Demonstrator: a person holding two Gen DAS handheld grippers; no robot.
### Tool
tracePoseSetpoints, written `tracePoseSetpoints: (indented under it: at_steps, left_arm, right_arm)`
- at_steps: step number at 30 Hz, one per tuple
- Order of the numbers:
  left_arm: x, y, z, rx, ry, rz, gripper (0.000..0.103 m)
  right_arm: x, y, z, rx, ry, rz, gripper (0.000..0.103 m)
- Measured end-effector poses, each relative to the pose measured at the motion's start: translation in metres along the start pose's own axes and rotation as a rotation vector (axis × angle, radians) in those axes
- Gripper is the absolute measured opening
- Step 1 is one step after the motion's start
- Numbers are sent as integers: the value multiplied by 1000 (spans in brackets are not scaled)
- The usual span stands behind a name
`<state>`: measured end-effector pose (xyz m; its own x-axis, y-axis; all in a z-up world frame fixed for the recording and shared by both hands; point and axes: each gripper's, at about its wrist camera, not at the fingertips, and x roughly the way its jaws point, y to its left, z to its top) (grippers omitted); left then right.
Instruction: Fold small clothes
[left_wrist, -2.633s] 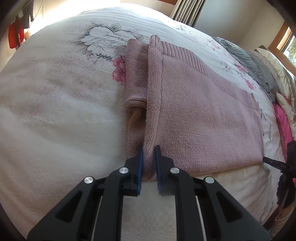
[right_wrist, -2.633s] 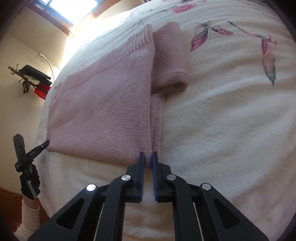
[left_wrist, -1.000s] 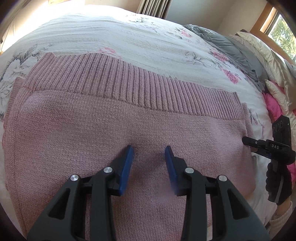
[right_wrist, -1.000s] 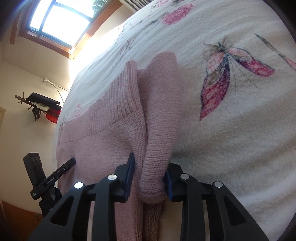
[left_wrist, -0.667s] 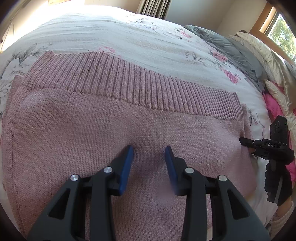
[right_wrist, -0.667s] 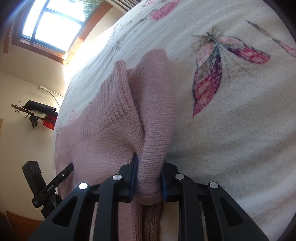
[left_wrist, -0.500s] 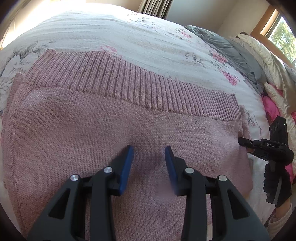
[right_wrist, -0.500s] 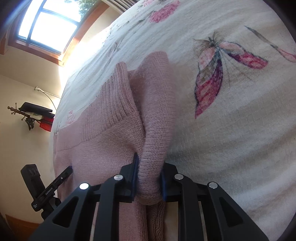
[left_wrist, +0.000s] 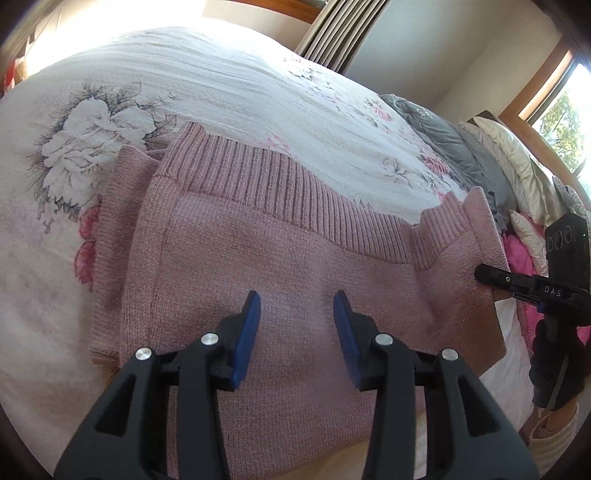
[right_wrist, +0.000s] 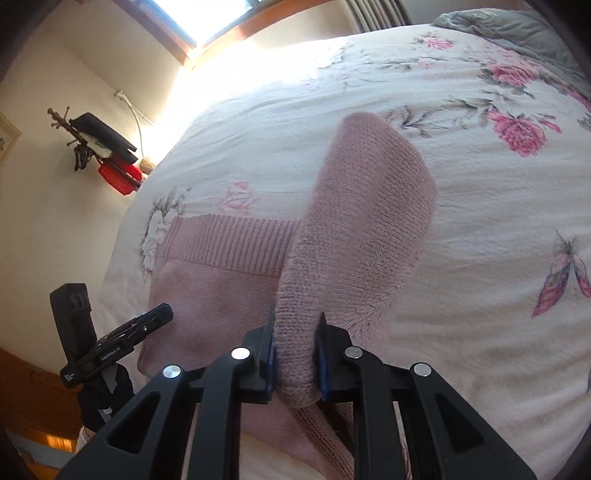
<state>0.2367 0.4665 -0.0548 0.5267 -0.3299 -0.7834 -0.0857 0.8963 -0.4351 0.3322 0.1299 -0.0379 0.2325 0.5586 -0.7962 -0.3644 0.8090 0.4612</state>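
Sweater (left_wrist: 280, 266) ribbed hem away | left gripper (left_wrist: 295, 332) wide | right gripper (right_wrist: 295, 354) clamps sleeve (right_wrist: 369, 221)

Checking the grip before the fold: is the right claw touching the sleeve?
Touching. The right wrist view shows the right claw shut on the pink sleeve, knit pinched between both blue pads.

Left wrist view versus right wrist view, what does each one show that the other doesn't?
Only the left wrist view shows the open left gripper from behind, over the sweater body, plus the pillows. Only the right wrist view shows the right gripper shut on the lifted sleeve, and the wall rack. Both show the pink sweater lying on the floral bedspread, and each catches the other gripper at its edge.
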Motion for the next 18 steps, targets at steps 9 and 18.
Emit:
tracePoseSetpoints:
  at_steps: [9, 18]
  left_arm:
    - [-12, 7, 0, -10, -12, -28, 41]
    - [-15, 4, 1, -29, -3, -67, 42]
  right_arm:
    - [74, 62, -15, -115, 132, -87, 16]
    - [62, 71, -22, -113, 152, 11, 43]
